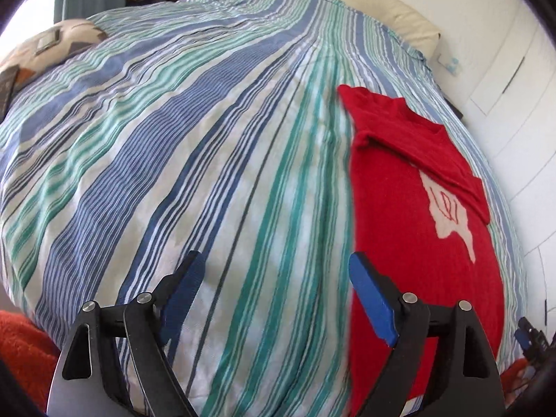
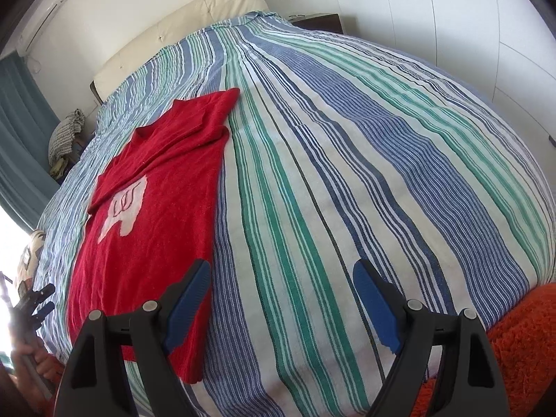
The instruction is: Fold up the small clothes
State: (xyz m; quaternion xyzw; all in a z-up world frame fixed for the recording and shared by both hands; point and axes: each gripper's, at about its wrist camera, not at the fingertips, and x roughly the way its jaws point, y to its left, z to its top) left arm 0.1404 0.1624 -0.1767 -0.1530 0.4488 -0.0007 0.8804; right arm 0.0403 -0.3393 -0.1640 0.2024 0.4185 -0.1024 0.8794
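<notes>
Left tongs (image 1: pixel 276 299) spread wide, gripping nothing, hovering over the striped bedspread (image 1: pixel 208 160), and the red sweater (image 1: pixel 417 215) lies flat on the bed just off their right finger. Right tongs (image 2: pixel 281 299) gape open too, empty, and the sweater (image 2: pixel 153 229) sits beside their left finger, its edge passing under that blue pad (image 2: pixel 189 300). Both sleeves are folded across the chest, partly covering a pale motif (image 2: pixel 123 213). Beyond both tongs, a cream headboard (image 2: pixel 180 31) backs the bed.
</notes>
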